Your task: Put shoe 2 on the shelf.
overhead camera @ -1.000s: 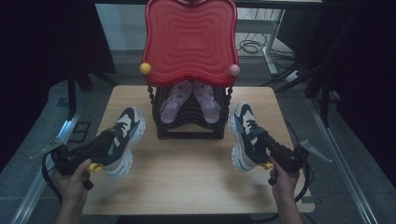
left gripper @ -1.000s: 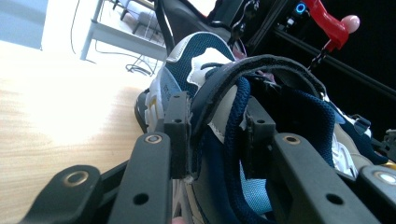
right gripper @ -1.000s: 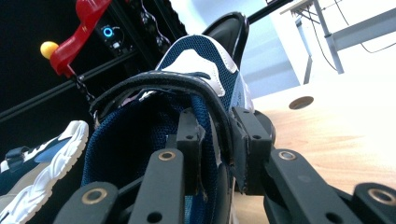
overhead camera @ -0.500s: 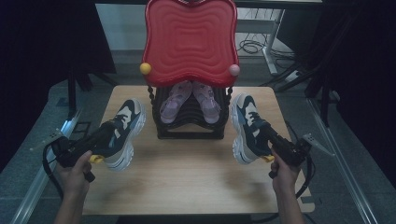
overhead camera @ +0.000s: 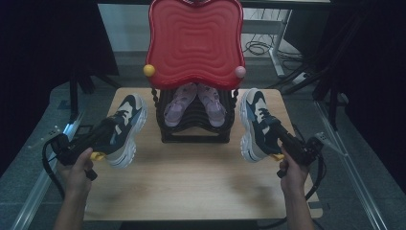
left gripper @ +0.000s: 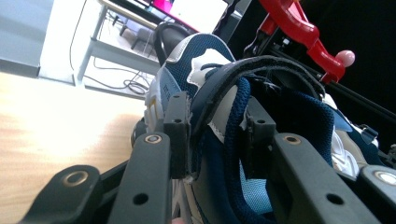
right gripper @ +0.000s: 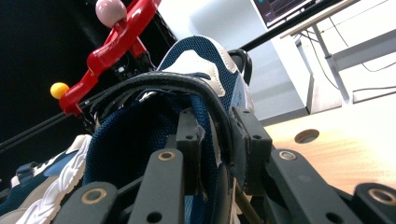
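Two navy, white and light-blue sneakers hang above the wooden table (overhead camera: pixel 191 187). The left sneaker (overhead camera: pixel 128 120) is pinched at its heel collar by my left gripper (overhead camera: pixel 113 130), toe pointing away from the person. In the left gripper view that gripper (left gripper: pixel 217 133) has one jaw inside the sneaker (left gripper: pixel 187 60) and one outside. The right sneaker (overhead camera: pixel 253 120) is held the same way by my right gripper (overhead camera: pixel 271 126). In the right gripper view that gripper (right gripper: pixel 218 135) clamps the padded collar of the sneaker (right gripper: pixel 196 60).
A black shoe rack (overhead camera: pixel 194 129) stands at the table's back middle with a pair of pink sandals (overhead camera: pixel 194 103) on it. A red wavy panel (overhead camera: pixel 194 43) tops it, with a yellow ball (overhead camera: pixel 149 70) and a pink ball (overhead camera: pixel 240 72) at its corners. Cables trail off both sides.
Both hands have raised their sneakers off the table and carried them a little farther from the person, alongside the rack. Neither grip has changed.
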Available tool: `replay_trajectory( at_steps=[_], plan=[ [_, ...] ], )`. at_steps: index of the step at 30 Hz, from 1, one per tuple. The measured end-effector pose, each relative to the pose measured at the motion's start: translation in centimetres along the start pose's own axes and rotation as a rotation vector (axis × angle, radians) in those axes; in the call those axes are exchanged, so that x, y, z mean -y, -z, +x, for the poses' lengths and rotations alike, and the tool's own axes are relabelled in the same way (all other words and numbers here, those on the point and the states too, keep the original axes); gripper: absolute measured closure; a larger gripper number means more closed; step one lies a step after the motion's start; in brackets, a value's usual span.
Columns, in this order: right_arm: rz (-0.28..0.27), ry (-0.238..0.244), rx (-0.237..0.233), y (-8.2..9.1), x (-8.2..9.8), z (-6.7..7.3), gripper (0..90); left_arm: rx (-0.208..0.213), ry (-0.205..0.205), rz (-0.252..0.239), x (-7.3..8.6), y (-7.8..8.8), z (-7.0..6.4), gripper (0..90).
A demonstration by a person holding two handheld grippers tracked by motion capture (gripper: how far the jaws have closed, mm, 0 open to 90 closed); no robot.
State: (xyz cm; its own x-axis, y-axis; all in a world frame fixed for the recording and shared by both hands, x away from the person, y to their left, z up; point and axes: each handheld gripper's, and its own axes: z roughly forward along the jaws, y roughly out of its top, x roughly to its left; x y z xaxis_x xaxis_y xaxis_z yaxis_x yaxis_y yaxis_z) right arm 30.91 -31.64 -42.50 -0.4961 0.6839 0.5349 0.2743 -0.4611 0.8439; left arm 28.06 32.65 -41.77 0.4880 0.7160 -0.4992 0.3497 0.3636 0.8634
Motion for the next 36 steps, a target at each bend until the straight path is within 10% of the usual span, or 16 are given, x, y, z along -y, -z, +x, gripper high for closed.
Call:
replay_trajectory(
  at_steps=[36],
  plan=[
    [-0.06,0.0,0.006,-2.9,-6.3,1.0,73.9,0.02,0.028,-0.133,-6.7,-2.3,-0.3,68.8]
  ],
)
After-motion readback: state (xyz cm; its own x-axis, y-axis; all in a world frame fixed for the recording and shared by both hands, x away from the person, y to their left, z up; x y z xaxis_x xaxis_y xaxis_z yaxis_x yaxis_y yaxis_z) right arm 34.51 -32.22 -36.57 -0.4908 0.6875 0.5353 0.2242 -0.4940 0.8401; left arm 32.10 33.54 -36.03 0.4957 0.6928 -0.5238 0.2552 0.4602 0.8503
